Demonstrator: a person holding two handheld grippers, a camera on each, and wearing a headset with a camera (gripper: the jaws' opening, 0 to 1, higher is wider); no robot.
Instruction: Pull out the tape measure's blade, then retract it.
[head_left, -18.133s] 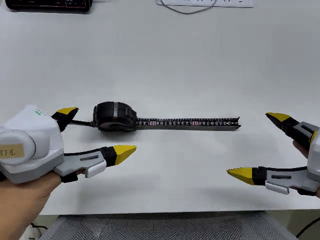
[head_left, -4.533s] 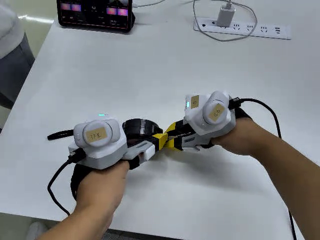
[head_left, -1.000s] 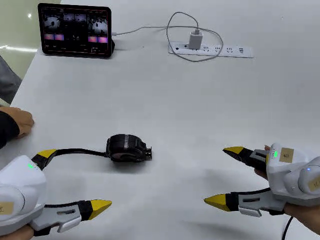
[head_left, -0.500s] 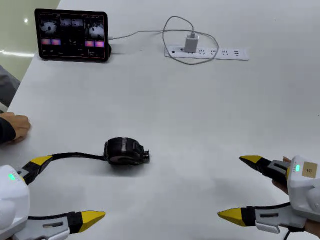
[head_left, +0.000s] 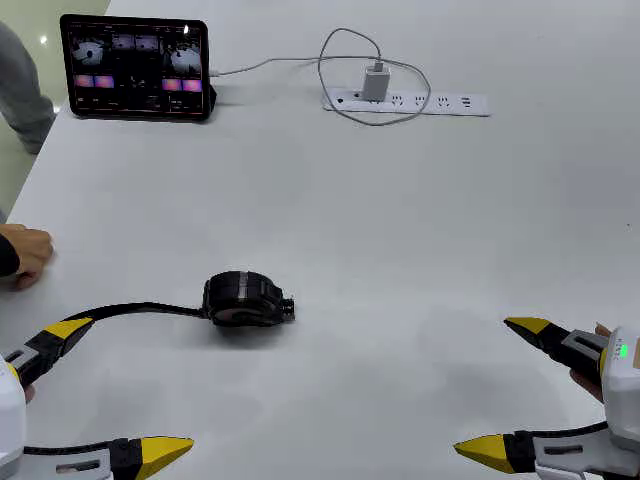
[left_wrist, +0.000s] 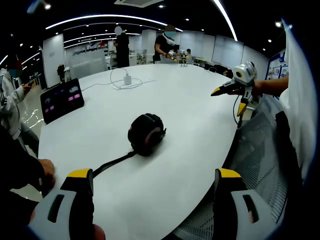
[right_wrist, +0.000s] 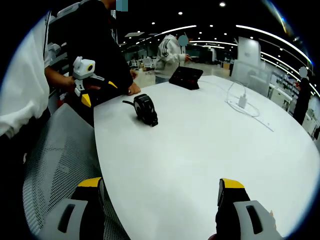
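The steel blade that lay drawn out along the table eighteen seconds ago is now back inside the round black tape measure (head_left: 243, 298), and both grippers, which were closed in on it a few seconds ago, have drawn back to the near edge, well apart from it and from each other. At the far left edge of the head view a person's bare hand (head_left: 22, 255) rests on the white table (head_left: 400, 230). Next to it, the left gripper (head_left: 115, 390), white-bodied with black jaws and yellow tips, has its jaws spread wide and holds nothing. A thin black strap (head_left: 140, 310) runs from near its upper tip across to the tape measure, which lies on its side left of the table's middle; in the left gripper view the case (left_wrist: 146, 132) sits ahead between the parted jaws of that gripper (left_wrist: 154, 175). At the right the right gripper (head_left: 505, 388) is likewise spread and empty, with a small green light (head_left: 620, 350) on its body; its own view shows the tape measure (right_wrist: 146, 109) far off to the left. Along the far side stand a dark tablet (head_left: 135, 68), its screen tiles too small to read, and a white power strip (head_left: 445, 103) with a white charger (head_left: 375, 82) and looped cable (head_left: 345, 45).
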